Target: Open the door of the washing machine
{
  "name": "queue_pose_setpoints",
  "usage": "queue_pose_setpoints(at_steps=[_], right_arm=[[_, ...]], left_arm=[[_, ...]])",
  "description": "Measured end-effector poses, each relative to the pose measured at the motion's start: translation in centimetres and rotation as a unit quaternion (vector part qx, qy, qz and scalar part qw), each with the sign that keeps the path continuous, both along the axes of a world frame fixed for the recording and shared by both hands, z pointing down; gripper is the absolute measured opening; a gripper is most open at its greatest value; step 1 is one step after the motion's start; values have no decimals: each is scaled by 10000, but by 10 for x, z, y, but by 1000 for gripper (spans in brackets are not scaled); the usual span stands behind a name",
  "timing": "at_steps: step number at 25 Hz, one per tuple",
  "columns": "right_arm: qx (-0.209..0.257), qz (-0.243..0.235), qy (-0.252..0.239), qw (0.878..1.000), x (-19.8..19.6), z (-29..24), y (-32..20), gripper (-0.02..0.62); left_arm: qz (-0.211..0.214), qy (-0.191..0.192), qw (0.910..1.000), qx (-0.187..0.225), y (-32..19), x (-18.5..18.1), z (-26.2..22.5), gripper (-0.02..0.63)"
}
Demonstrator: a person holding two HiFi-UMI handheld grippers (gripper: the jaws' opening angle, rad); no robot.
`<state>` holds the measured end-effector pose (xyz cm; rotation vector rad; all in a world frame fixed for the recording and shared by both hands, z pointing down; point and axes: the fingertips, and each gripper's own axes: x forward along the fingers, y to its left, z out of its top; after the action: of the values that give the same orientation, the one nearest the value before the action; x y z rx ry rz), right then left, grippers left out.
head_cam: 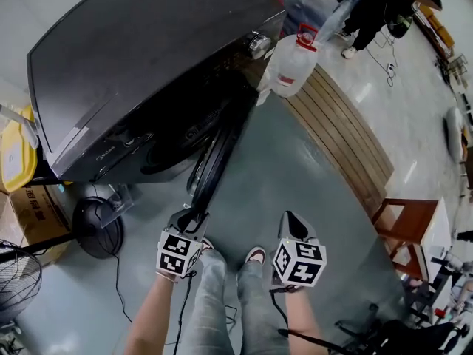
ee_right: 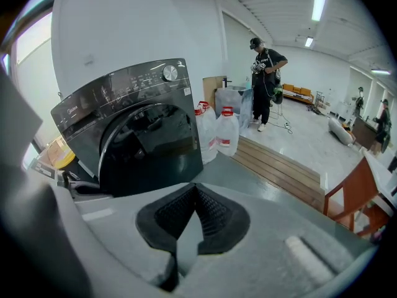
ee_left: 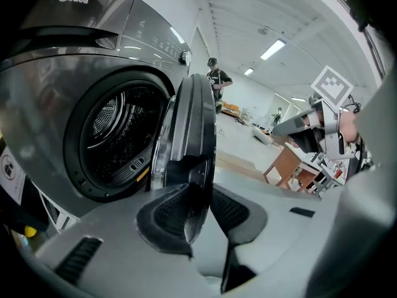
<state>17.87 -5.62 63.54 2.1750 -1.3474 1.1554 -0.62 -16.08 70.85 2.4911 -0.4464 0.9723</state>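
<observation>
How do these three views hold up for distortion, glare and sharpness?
Head view: strong fisheye bend, pale glare streaks on the floor, washing machine sharp. Left gripper view: dark vignetted corners, door edge crisp though close, ceiling lights bright, not blown out. Right gripper view: round black border, room reflections on the dark door glass, far background readable.

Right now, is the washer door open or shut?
Open. The door stands swung out, edge-on between the jaws of the left gripper, and the drum shows beside it.
</observation>
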Motion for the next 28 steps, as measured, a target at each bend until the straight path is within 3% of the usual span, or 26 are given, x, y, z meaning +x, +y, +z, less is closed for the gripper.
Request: queue_pose_setpoints(at_steps=[10, 28], right_arm=[[-126, -253, 60, 9996, 24, 5, 33, 6], [21, 305, -88, 9995, 63, 14, 97, 5]], left_arm=[[-320, 194, 9993, -100, 35, 28, 0, 104], [-337, 157, 9991, -206, 91, 88, 0, 115]])
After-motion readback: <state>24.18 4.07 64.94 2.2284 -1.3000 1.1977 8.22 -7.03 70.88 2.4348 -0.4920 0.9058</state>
